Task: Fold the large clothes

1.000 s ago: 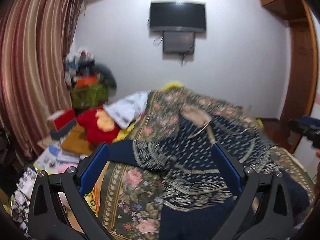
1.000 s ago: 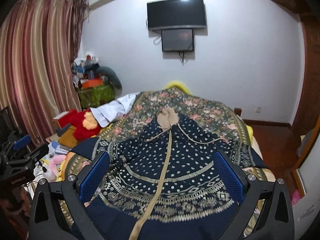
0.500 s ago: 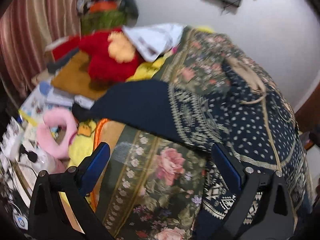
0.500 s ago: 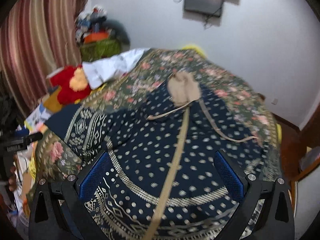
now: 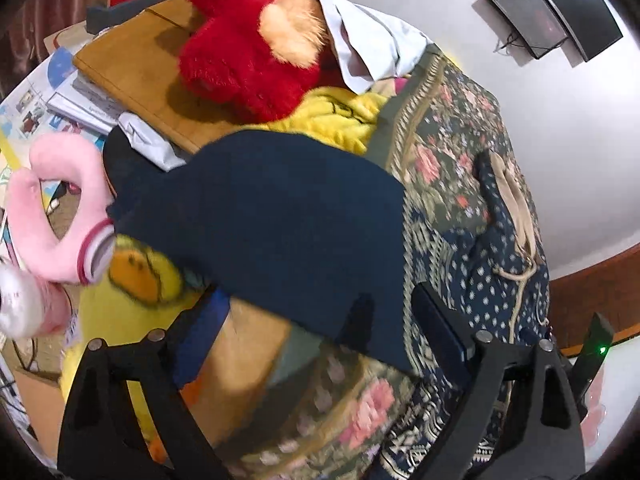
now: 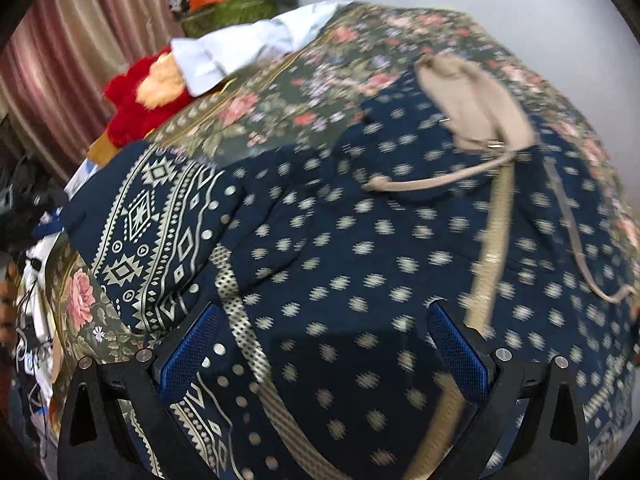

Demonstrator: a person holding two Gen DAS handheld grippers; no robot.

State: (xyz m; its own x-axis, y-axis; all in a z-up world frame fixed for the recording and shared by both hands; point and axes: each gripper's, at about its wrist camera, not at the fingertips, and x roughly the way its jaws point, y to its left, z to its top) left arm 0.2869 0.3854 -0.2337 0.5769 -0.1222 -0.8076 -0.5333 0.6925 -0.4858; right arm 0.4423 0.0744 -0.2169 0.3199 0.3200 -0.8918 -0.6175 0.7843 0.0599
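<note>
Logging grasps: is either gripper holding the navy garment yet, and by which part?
Nothing is held. The left gripper is closing around the sleeve edge without pinching it; the right gripper is open above the garment.

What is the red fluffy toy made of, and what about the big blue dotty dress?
The red toy looks like plush: a shaggy, matte pile with fuzzy edges. The blue dress looks like thin woven cloth, soft and matte, since it drapes and creases over the bed; its pale dots and patterns seem printed, though blur leaves that open.

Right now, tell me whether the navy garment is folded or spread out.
Spread out: the navy garment lies open across the floral bedspread, sleeve extended sideways, no fold made.
</note>
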